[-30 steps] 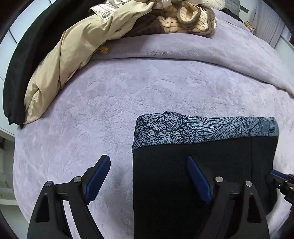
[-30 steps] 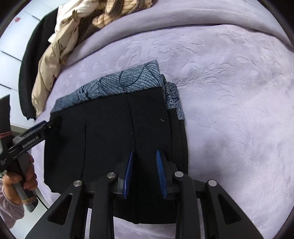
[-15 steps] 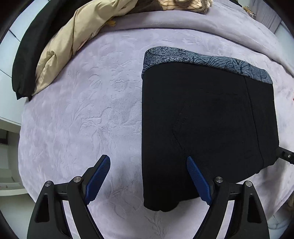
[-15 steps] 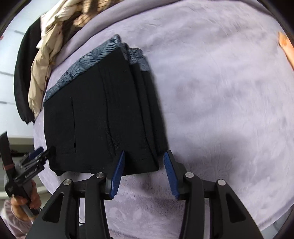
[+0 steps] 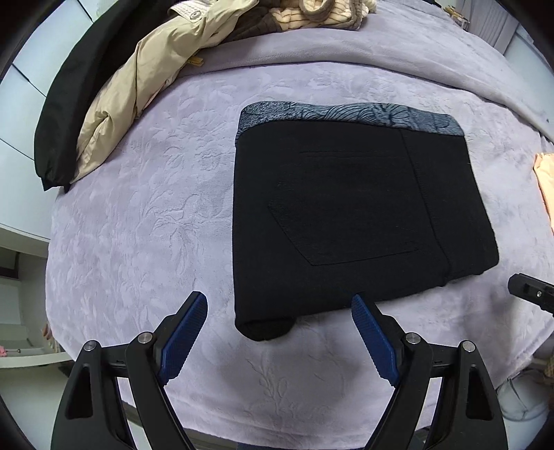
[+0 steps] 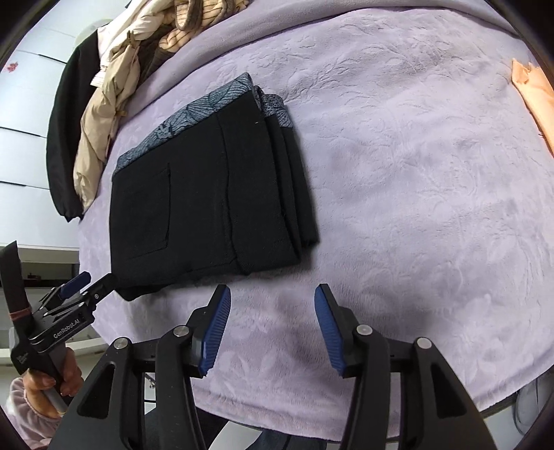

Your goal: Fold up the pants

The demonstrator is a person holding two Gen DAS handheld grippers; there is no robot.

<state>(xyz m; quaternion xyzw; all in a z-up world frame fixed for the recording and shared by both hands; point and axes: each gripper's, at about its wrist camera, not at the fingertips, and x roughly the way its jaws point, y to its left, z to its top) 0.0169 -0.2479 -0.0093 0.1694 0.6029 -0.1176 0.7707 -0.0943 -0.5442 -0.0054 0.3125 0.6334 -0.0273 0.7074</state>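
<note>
The black pants (image 5: 346,221) are seen folded into a compact rectangle, lying flat on a lilac blanket (image 5: 145,214) embossed with a leaf pattern and spread over a bed. Along the far edge of the bundle a grey-blue patterned lining (image 5: 346,116) is left showing; a back pocket is outlined on the top layer. In the right wrist view the stacked layers of the fold can be made out along the bundle's right side.

The left gripper (image 5: 278,320) is held above the near edge of the pants, pointing steeply down. Its jaws are opening and stand wide — only the near left corner of the bundle is seen in the gap between the blue pads (image 5: 183,335), and it is not pressed by them. The right gripper (image 6: 270,318) is held over bare blanket just off the near right corner of the pants; its jaws are opening too, set moderately apart, with nothing between them but blanket.

In the right wrist view the left gripper is seen from the side at the lower left, its tips near the pants' corner, and its handle is gripped by a hand (image 6: 52,384) with a pale pink sleeve at the wrist.

At the far left of the bed a heap of clothes is piled — a beige jacket (image 5: 138,90) over a black garment (image 5: 69,104), with striped cream fabric (image 5: 322,14) behind. A peach-coloured cloth (image 6: 533,93) lies at the right edge of the blanket, well apart from the pants.
</note>
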